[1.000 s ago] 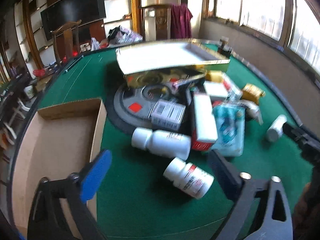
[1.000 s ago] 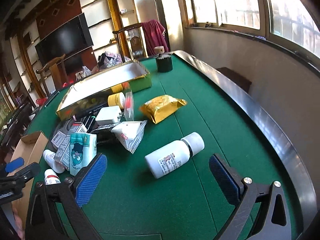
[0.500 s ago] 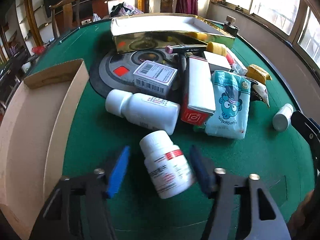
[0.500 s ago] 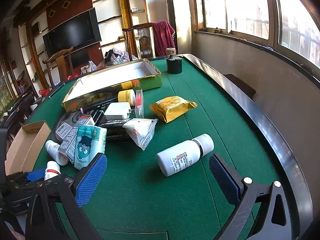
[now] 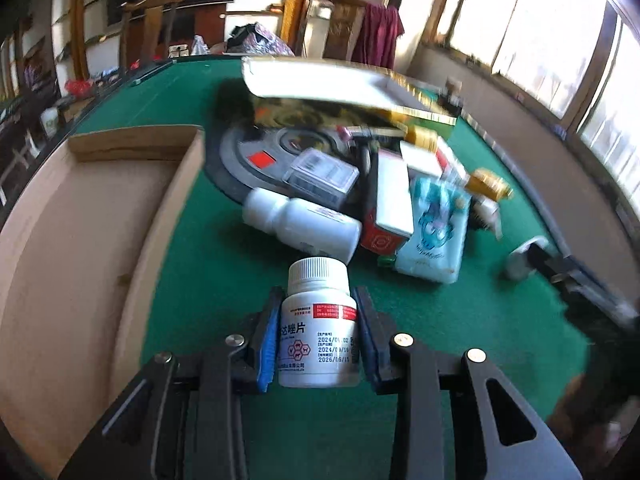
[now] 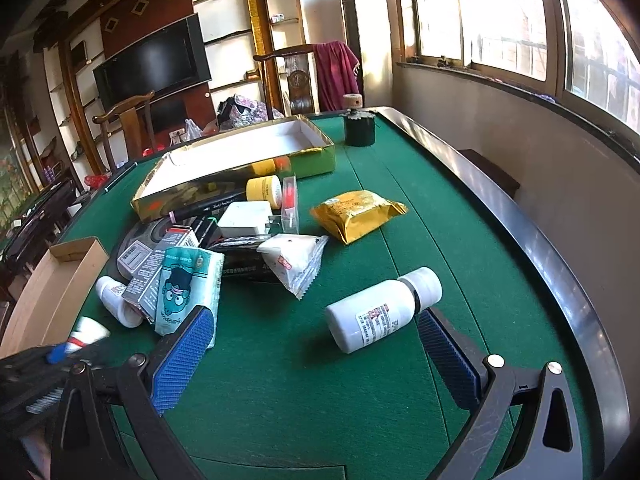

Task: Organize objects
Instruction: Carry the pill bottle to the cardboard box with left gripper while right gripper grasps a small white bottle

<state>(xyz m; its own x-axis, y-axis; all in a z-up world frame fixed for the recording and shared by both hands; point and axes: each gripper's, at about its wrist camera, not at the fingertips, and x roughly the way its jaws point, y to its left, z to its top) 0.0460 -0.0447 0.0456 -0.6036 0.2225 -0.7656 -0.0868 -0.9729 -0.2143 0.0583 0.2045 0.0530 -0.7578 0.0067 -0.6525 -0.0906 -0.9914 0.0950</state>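
My left gripper (image 5: 319, 334) is shut on a small white pill bottle (image 5: 319, 320) with a red-striped label, held above the green table. An open cardboard box (image 5: 80, 248) lies just left of it. A pile of packets, boxes and a larger white bottle (image 5: 300, 226) lies ahead. My right gripper (image 6: 316, 356) is open and empty, its blue pads either side of another white bottle (image 6: 380, 314) lying on the felt, not touching it. The left gripper also shows in the right wrist view (image 6: 56, 356) at the lower left.
A gold-sided tray (image 6: 240, 160) stands behind the pile. A gold snack packet (image 6: 356, 212), a teal tissue pack (image 6: 186, 280) and a white charger (image 6: 244, 219) lie in the pile. A dark pot (image 6: 359, 128) stands at the far end. The table's raised rim (image 6: 520, 240) runs along the right.
My left gripper has closed on the small pill bottle and lifted it off the felt. My right gripper has stayed open and moved slightly closer to the lying bottle.
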